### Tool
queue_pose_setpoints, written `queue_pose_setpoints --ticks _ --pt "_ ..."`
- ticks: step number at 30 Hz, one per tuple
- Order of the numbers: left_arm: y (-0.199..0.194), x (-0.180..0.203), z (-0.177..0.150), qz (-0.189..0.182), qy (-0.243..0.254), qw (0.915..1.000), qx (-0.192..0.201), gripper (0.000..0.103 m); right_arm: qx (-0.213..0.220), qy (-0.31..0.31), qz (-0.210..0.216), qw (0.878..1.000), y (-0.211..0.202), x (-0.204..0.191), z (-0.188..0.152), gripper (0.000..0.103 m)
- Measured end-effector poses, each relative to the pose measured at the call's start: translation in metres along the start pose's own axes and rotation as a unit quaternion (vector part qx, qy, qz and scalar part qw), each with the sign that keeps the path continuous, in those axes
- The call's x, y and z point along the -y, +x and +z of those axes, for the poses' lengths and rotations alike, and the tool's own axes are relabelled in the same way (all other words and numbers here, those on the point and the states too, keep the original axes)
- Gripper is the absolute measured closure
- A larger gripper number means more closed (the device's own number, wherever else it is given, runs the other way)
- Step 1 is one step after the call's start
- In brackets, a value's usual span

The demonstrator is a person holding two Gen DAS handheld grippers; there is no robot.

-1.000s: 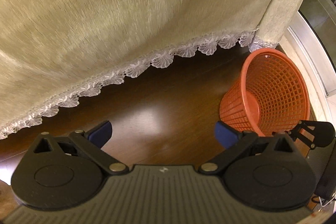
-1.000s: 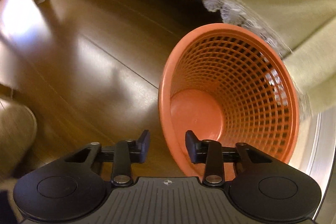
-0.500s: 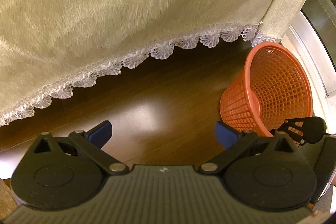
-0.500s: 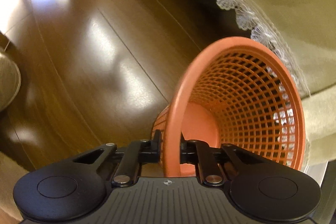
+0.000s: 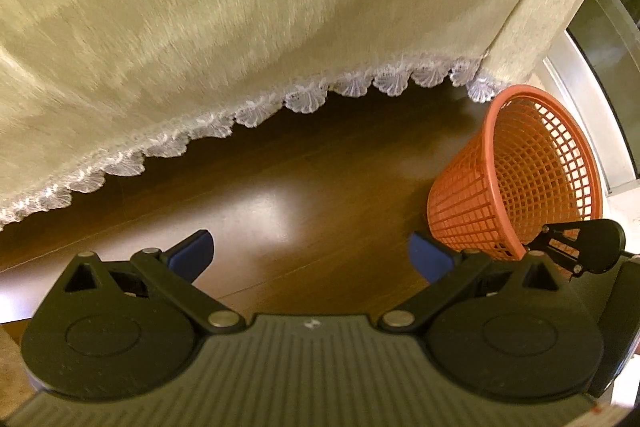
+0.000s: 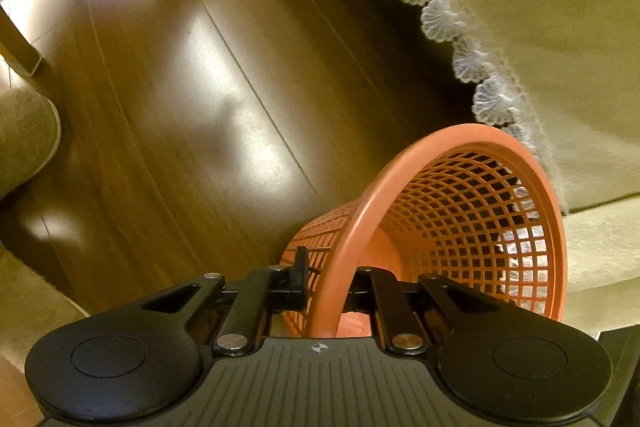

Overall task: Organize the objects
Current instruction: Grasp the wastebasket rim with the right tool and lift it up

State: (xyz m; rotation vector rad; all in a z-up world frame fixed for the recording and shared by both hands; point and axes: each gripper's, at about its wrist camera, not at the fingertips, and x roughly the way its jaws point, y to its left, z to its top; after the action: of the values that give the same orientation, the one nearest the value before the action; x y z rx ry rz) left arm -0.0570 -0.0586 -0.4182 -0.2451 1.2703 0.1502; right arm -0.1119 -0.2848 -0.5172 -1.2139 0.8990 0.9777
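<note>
An empty orange mesh basket is tilted over the dark wooden floor, its mouth turned toward the cream cloth. My right gripper is shut on the basket's rim, one finger outside the wall and one inside. In the left wrist view the basket is at the right, with the right gripper at its near rim. My left gripper is open and empty, above the floor, to the left of the basket.
A cream tablecloth with a white lace hem hangs close behind the basket. A grey slipper and a wooden furniture leg are at the left. A white frame runs along the right.
My right gripper closed on the basket's rim and tipped and lifted it. The basket now leans more on its side. My left gripper stayed open and drew back slightly.
</note>
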Motion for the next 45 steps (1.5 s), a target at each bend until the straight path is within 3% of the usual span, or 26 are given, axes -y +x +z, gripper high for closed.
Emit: queue_pose_setpoints --ticks 5,10,17,22,30,35,40,45 --pt "-0.046 -0.005 0.015 -0.003 -0.016 0.9998 0.006 0.001 -0.011 0.014 0.007 1.0 -0.049 0.024 0.018 0.096" --pt "-0.122 -0.013 0.041 -0.008 -0.032 0.9992 0.024 0.001 -0.021 0.025 -0.001 0.999 -0.136 0.062 0.05 0.096" --pt "-0.23 -0.033 0.1 -0.005 -0.037 0.9969 0.07 0.001 -0.03 0.022 -0.03 0.999 -0.261 0.12 0.107 0.096" --pt "-0.277 -0.05 0.15 0.014 -0.058 0.9933 0.099 0.001 -0.018 0.022 -0.055 0.998 -0.31 0.167 0.142 0.096" --pt "-0.299 -0.076 0.226 0.033 -0.089 0.9863 0.135 0.001 -0.019 0.027 -0.09 0.995 -0.303 0.265 0.196 0.096" --pt "-0.301 -0.1 0.273 0.029 -0.075 0.9857 0.148 0.001 -0.059 0.033 -0.105 0.992 -0.27 0.315 0.225 0.095" --pt "-0.278 -0.132 0.319 -0.003 -0.043 0.9888 0.143 0.001 -0.101 0.063 -0.112 0.987 -0.245 0.342 0.251 0.095" --pt "-0.254 -0.16 0.359 -0.043 0.011 0.9895 0.138 0.001 -0.12 0.074 -0.138 0.98 -0.232 0.344 0.279 0.091"
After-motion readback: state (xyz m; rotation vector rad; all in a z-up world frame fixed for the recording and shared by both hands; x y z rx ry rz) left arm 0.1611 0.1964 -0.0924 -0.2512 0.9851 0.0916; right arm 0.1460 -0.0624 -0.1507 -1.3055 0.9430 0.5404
